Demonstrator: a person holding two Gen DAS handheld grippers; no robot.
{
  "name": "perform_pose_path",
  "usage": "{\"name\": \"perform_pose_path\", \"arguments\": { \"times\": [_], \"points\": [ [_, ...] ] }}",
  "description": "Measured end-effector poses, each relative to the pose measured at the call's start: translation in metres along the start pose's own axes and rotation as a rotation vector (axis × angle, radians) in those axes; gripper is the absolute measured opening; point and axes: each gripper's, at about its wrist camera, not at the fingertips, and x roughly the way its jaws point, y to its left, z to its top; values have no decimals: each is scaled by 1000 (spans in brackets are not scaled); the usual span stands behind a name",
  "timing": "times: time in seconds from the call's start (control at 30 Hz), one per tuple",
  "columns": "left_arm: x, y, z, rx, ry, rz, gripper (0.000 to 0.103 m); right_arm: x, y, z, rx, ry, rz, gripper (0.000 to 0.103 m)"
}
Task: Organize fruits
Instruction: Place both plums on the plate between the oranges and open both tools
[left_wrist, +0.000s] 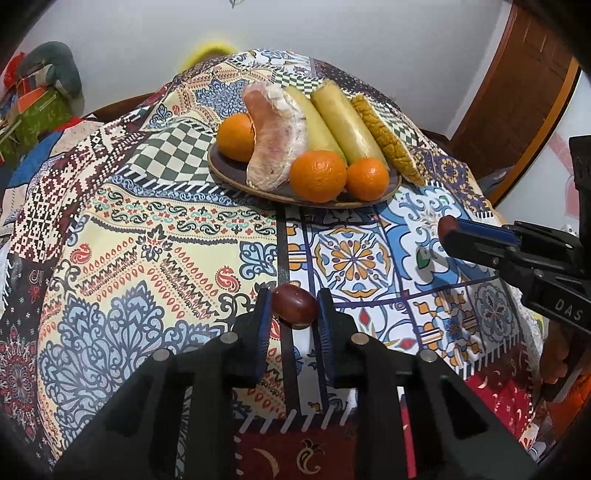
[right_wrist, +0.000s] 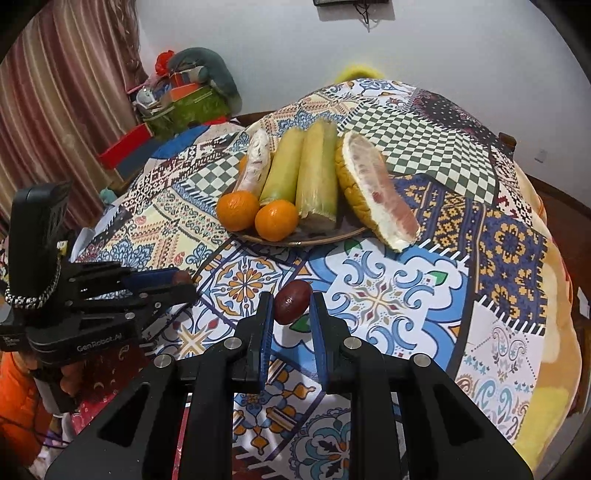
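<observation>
Even indoor light — fisheye-warped, dark corners

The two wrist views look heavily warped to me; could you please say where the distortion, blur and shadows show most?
Left wrist view: the fisheye bulges the patterned patchwork tablecloth into a dome, with dark corners; the dark red oval fruit in the left gripper casts a soft shadow. Right wrist view: same bulge, bowed striped curtain, slightly soft round orange fruits.
</observation>
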Motion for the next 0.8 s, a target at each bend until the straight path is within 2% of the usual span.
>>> {"name": "perform_pose_path", "arguments": {
  "times": [0.17, 0.5, 0.8],
  "points": [
    [-17, -4, 13, 12, -53, 7, 24, -3, -4, 10, -20, -18, -21, 18],
    [-39, -15, 60, 20, -182, -4, 24, -4, -10, 37, -45, -78, -40, 18],
    [-7, -23, 82, 48, -165, 11, 24, 28, -22, 45, -47, -28, -60, 18]
  ]
}}
